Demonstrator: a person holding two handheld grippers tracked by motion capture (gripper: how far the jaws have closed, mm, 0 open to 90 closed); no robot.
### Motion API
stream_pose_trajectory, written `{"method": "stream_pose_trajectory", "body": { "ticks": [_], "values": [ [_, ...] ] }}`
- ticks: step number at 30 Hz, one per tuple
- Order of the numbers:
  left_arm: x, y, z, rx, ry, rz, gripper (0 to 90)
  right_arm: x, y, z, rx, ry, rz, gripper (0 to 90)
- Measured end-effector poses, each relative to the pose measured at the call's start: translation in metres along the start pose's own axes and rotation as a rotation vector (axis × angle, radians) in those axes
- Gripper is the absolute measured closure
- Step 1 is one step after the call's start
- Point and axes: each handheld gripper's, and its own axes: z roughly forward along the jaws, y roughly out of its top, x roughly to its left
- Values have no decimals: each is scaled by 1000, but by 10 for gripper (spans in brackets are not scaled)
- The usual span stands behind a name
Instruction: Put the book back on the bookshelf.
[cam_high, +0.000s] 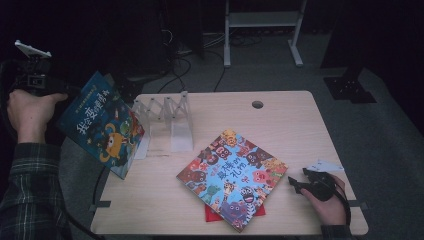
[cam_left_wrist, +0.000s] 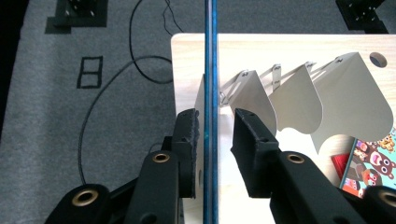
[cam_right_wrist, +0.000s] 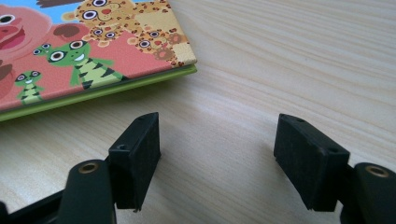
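Left gripper view: blue book (cam_left_wrist: 209, 70) between jaws.

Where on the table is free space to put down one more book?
Free: the far right of the table, beyond the animal book, and the near left corner. Crowded: the far left, around the white rack and the blue book.

My table (cam_high: 300, 130) is pale wood, matt and finely grained. Both picture books, the blue one (cam_high: 102, 125) and the red one (cam_high: 232, 177), have smooth printed card covers with slight gloss. The rack (cam_left_wrist: 299, 100) looks smooth whitish plastic; my jaw pads (cam_right_wrist: 140, 154) are matt, rough black
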Motion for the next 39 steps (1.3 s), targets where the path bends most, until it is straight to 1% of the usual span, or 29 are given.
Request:
{"method": "stream_pose_trajectory", "body": {
  "ticks": [2,6,8,9,11,15,17,21,25,29,39],
  "values": [
    [0,0,-3,-13,8,6,748,0,0,0,0,-1,0,302],
    [-1,1,-10,-34,14,23,832,0,0,0,0,-1,0,302],
    [-2,1,-12,-43,1,31,892,0,0,0,-1,-1,0,302],
    [-2,1,-13,-44,-4,33,899,0,0,0,-1,-1,0,302],
    [-3,1,-13,-34,-24,37,900,0,0,0,-1,-1,0,302],
    [-8,1,-11,-26,-49,57,900,0,0,0,-1,-1,0,302],
    [-11,0,-10,-20,-56,65,900,0,0,0,-1,-1,1,302],
    [-18,-1,-8,-10,-76,93,900,0,0,0,-1,-1,1,302],
    [-25,-2,-5,4,-107,119,900,0,0,0,-1,0,2,302],
    [-35,-4,0,26,-136,147,900,0,0,0,-1,0,1,302],
    [-61,-14,22,83,-207,226,899,0,0,0,0,0,1,302]
  ]
}}
